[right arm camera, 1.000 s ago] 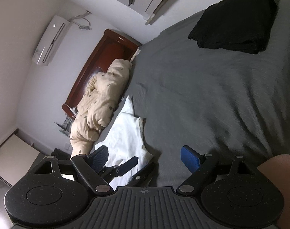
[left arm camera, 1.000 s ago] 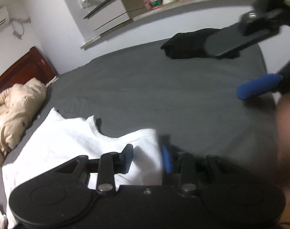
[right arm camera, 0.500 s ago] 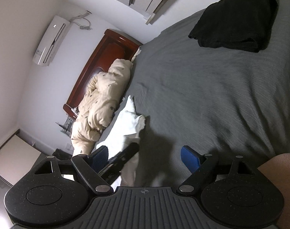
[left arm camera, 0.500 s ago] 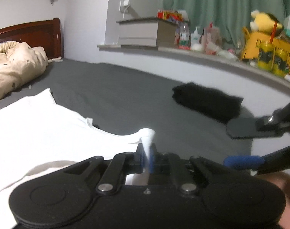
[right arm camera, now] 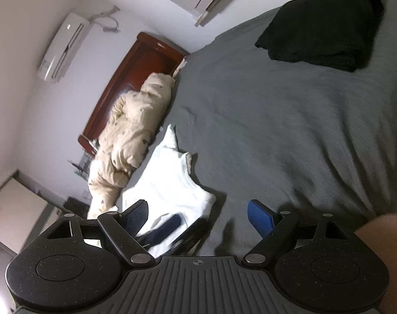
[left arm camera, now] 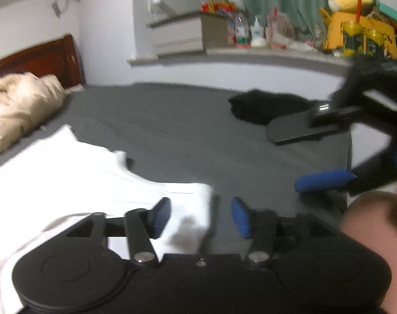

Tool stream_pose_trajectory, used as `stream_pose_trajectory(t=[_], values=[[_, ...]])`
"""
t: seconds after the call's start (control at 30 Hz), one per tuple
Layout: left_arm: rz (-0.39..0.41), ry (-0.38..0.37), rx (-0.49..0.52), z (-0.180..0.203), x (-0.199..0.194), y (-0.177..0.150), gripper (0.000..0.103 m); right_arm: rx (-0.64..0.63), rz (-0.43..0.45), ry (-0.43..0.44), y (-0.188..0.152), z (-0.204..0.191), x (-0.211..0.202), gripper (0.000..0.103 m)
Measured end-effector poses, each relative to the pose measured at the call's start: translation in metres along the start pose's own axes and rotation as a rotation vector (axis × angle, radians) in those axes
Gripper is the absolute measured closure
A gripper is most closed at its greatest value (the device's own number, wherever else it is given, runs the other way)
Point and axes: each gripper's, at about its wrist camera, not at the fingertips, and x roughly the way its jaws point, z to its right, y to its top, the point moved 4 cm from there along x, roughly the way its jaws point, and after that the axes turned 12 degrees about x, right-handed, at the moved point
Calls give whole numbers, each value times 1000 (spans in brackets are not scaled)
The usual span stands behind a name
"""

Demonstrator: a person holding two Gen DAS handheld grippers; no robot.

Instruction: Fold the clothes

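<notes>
1. While the white shirt [left arm camera: 67,183] is lying spread on the grey bed [left arm camera: 198,136], its near corner is sitting between the parted fingers of the left tongs [left arm camera: 201,217]; the jaws are opening and the pads are not pressing on the cloth, so the shirt is resting on the bed by its own weight and not being carried.
2. That corner is looking bunched and slightly raised in the right wrist view [right arm camera: 206,201], which probably means the fabric is being let down there to settle a fold edge or to allow a fresh hold.
3. The right tongs [right arm camera: 198,216] are hovering with their jaws standing wide and nothing between them, beside the shirt, over bare sheet; they are likely waiting clear so the left side can finish its release.
4. The shirt is lying near the front edge of the bed, collar notch facing the open middle of the sheet, leaving flat room there for folding.
5. A folded black garment [right arm camera: 321,26] is sitting well apart at the far side, probably parked as finished work.
6. A beige padded jacket [right arm camera: 127,136] is lying against the wooden headboard [right arm camera: 135,78], beside the shirt's far edge and seemingly out of the way.
</notes>
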Motion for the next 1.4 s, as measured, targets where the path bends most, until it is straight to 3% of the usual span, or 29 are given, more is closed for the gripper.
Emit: stream_pose_trajectory(t=[0.17, 0.27, 0.33, 0.4, 0.43, 0.5, 0.63, 0.83, 0.9, 1.07, 1.1, 1.13, 1.37, 1.4], values=[[-11, 81, -66, -29, -51, -29, 40, -183, -6, 53, 18, -35, 29, 20], [-58, 157, -115, -49, -74, -52, 38, -167, -71, 94, 38, -53, 69, 20], [-78, 205, -163, -64, -88, -65, 38, -163, -108, 72, 49, -60, 101, 20], [-89, 246, -210, -76, -100, -76, 38, -180, -135, 34, 60, -65, 134, 36], [-92, 267, -234, -82, -106, -81, 38, -182, -149, 12, 64, -64, 149, 38], [-98, 294, -271, -90, -115, -89, 38, -158, -174, -49, 71, -57, 178, 52], [-92, 327, -303, -107, -123, -95, 38, -69, -220, -112, 74, -41, 217, 54], [-87, 353, -338, -122, -129, -98, 37, 86, -219, -92, 79, -33, 249, 55], [-89, 351, -340, -122, -129, -100, 37, 111, -217, -103, 82, -31, 259, 69], [-93, 345, -332, -121, -127, -102, 37, 141, -221, -117, 81, -28, 271, 73], [-95, 344, -333, -121, -127, -102, 37, 145, -213, -122, 81, -27, 272, 87], [-97, 343, -334, -121, -126, -103, 37, 143, -199, -137, 80, -26, 272, 92], [-101, 342, -321, -119, -126, -101, 37, 36, -82, -133, 77, -38, 263, 95], [-100, 344, -322, -119, -126, -102, 37, 25, -53, -133, 78, -40, 258, 101]])
